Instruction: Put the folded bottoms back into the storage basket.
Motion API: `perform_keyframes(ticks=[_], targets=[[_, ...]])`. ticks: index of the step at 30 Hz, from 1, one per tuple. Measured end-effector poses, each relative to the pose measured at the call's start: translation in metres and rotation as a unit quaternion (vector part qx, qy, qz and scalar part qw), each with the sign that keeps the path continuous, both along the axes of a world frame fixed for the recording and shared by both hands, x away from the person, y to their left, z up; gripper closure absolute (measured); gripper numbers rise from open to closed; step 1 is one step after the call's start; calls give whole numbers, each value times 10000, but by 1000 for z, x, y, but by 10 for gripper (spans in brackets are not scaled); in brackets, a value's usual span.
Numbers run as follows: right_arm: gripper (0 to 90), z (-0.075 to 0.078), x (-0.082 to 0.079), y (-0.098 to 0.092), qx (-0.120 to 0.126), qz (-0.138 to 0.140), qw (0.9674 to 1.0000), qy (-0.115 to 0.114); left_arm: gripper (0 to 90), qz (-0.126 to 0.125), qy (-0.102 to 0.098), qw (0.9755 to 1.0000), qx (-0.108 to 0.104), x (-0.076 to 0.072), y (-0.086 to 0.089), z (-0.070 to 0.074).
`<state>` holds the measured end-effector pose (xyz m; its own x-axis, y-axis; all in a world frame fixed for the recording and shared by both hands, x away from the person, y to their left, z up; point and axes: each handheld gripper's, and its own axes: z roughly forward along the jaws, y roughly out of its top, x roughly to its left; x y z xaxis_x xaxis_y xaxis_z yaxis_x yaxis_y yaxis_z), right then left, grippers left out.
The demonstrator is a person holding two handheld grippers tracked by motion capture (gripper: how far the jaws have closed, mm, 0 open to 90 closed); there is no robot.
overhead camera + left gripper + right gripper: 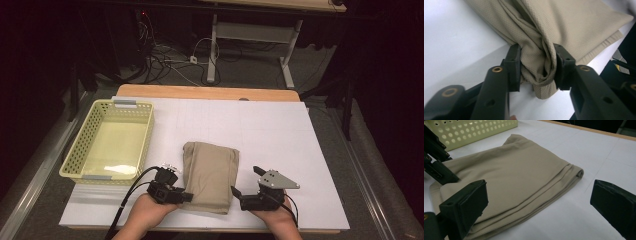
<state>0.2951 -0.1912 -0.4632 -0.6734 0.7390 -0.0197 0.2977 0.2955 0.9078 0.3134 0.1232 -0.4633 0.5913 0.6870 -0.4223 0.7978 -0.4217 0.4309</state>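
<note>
Left tool (537,66) pinches folded cloth (210,175) edge; right tool (537,202) wide at 3 o'clock. Gather all layers before you lift.

Wooden table (205,92) covered by a white sheet (280,135). Grey floor (250,75) beyond, with tangled cables (165,60) near a second desk's white legs (214,45). Surroundings dark; the light falls mainly on the table. Metal rail (35,175) along the left.

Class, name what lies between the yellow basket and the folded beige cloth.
Only bare white table cover separates basket from cloth, seen in the high view.
</note>
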Motion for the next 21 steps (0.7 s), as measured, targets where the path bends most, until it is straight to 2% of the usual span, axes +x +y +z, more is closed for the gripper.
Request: perform_keyframes(ticks=[4, 8, 16, 21], targets=[[25, 0, 4, 3, 30, 18, 10000, 22, 670, -162, -220, 9996, 84, -1, -1, 2], [25, -1, 9, 7, 72, 56, 9999, 58, 740, -258, -436, 9983, 287, -2, -4, 6], [25, 0, 15, 10, 148, 47, 9998, 103, 769, -419, -398, 9976, 383, 2, -1, 10], [25, 5, 20, 12, 129, -22, 9999, 92, 771, -494, -504, 9949, 723, 3, 5, 16]])
